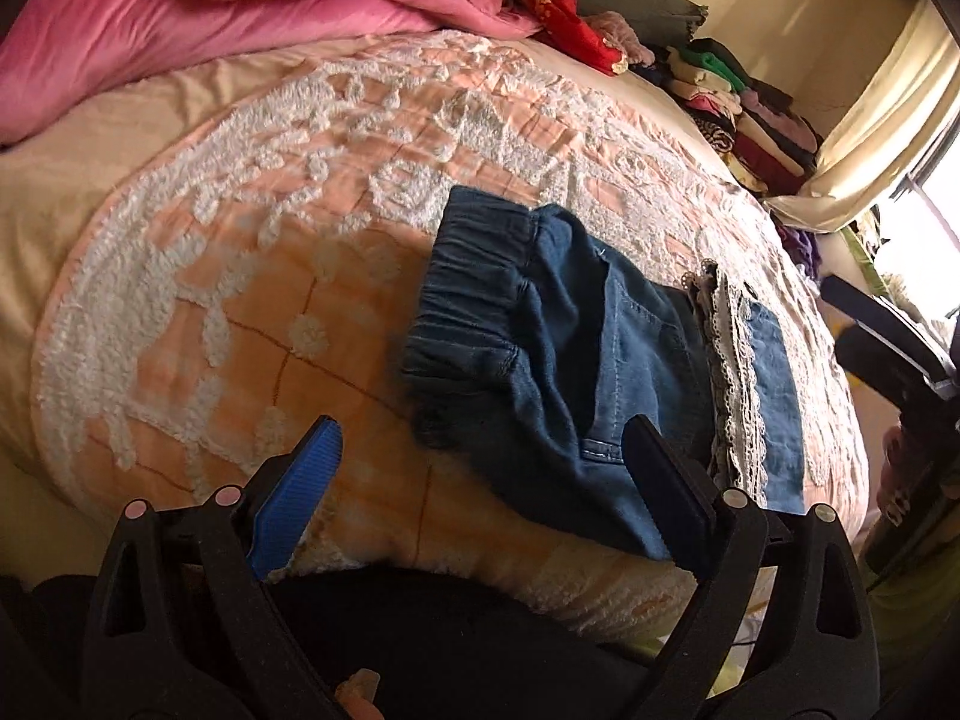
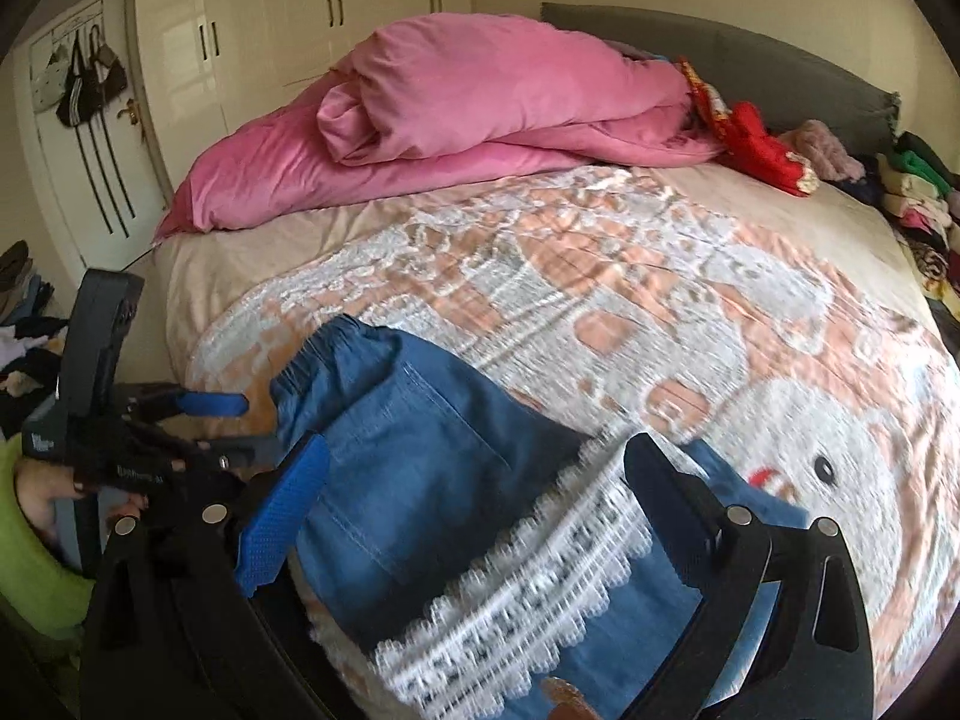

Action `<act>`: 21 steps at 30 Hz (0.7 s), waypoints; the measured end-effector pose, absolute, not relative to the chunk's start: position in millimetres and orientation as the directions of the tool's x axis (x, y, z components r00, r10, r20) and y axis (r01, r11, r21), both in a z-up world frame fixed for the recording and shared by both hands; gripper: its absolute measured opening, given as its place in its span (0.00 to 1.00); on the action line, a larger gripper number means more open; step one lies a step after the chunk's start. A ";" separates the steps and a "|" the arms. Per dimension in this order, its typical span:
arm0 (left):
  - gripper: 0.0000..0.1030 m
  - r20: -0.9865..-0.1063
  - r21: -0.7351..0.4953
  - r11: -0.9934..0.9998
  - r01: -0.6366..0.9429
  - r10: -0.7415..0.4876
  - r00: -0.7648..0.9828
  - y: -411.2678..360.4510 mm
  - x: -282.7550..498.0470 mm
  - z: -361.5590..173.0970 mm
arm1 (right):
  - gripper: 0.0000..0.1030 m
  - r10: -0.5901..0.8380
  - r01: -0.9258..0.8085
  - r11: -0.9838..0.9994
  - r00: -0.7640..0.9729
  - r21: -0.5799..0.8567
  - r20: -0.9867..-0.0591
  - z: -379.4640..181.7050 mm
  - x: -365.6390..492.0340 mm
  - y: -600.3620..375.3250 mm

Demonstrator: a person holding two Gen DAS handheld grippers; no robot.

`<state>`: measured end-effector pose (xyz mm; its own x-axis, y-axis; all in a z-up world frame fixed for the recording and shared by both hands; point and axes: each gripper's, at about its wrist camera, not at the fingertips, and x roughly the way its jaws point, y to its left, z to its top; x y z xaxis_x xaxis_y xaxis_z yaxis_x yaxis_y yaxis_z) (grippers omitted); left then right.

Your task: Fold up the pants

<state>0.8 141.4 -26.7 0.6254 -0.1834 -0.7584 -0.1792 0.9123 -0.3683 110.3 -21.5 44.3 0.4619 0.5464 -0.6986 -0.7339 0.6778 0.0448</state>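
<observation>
Left wrist view: the left gripper point(image 1: 480, 468) hangs above the near edge of a bed, its jaws spread wide and holding nothing, one finger faced with a blue ribbed pad point(image 1: 300, 492). A pair of blue denim pants point(image 1: 570, 348) lies folded into a compact bundle on the peach-and-white bedspread point(image 1: 240, 240), elastic waistband toward the middle of the bed and white lace trim point(image 1: 735, 384) running across the right part. The dark right finger overlaps the bundle's near edge in the frame; contact cannot be told. A pink duvet point(image 1: 210, 18) is heaped at the head of the bed, with a stack of folded clothes point(image 1: 738, 102) along the far right side. The right gripper point(image 1: 888, 348) shows only partly at the right edge.

Right wrist view: the right gripper point(image 2: 474, 480) hovers over the same pants point(image 2: 420, 438), jaws wide apart and empty, the lace trim point(image 2: 540, 588) blurred between its fingers. The left gripper point(image 2: 204, 414) sits at the bundle's left side, also open, held by a hand point(image 2: 42, 498) in a lime-green sleeve. Behind the pink duvet point(image 2: 480, 102) stand a grey headboard point(image 2: 780, 72) and cream wardrobe doors point(image 2: 300, 12)
</observation>
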 end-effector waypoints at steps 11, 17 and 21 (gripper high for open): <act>0.33 -0.740 -0.483 0.861 -0.162 -0.302 0.600 145.6 9.6 -48.6 | 0.95 0.548 -0.810 0.584 0.336 0.062 -0.766 20.9 138.2 48.7; 0.33 -0.741 -0.495 0.853 -0.163 -0.317 0.592 146.1 10.6 -51.0 | 0.95 0.539 -0.831 0.544 0.241 0.115 -0.807 0.8 157.7 87.8; 0.33 -0.737 -0.508 0.846 -0.160 -0.331 0.590 147.8 10.5 -52.1 | 0.95 0.526 -0.852 0.507 0.183 0.132 -0.831 -14.1 162.3 111.5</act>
<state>10.5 147.8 -52.1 0.5897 -0.3310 -0.7367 -0.1597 0.8463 -0.5082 162.3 111.5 -14.1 0.1835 0.5258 -0.8306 -0.8520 0.5065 0.1324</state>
